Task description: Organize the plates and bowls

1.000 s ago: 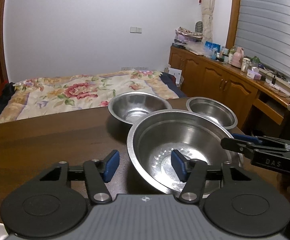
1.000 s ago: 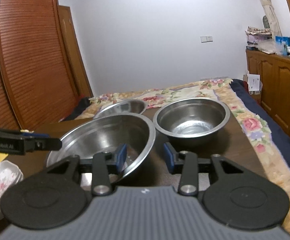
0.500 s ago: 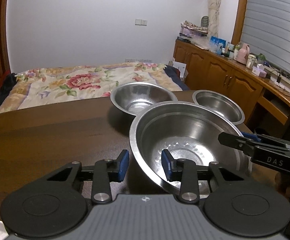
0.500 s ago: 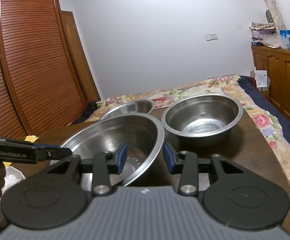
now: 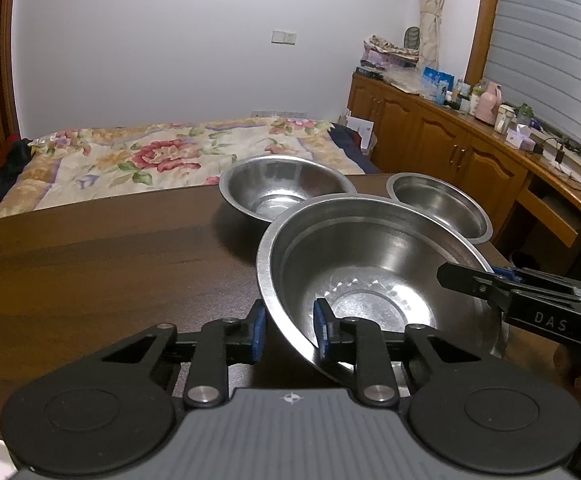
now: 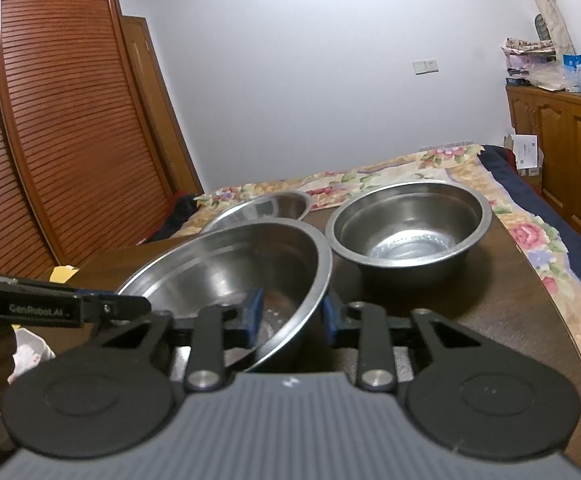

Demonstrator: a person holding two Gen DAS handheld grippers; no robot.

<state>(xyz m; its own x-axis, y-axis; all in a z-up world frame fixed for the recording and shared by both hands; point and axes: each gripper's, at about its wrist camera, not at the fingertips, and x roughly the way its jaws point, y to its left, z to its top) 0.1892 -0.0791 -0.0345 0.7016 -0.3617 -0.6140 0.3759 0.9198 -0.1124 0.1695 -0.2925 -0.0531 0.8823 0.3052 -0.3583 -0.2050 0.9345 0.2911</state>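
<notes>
Both sets of jaws have narrowed onto the big bowl (image 5: 370, 276), left gripper (image 5: 288, 332) pinching its near rim, right gripper (image 6: 290, 314) the opposite rim (bowl tilted above the table (image 5: 90, 264)). Uneven lifting could let the slick steel slip.
</notes>
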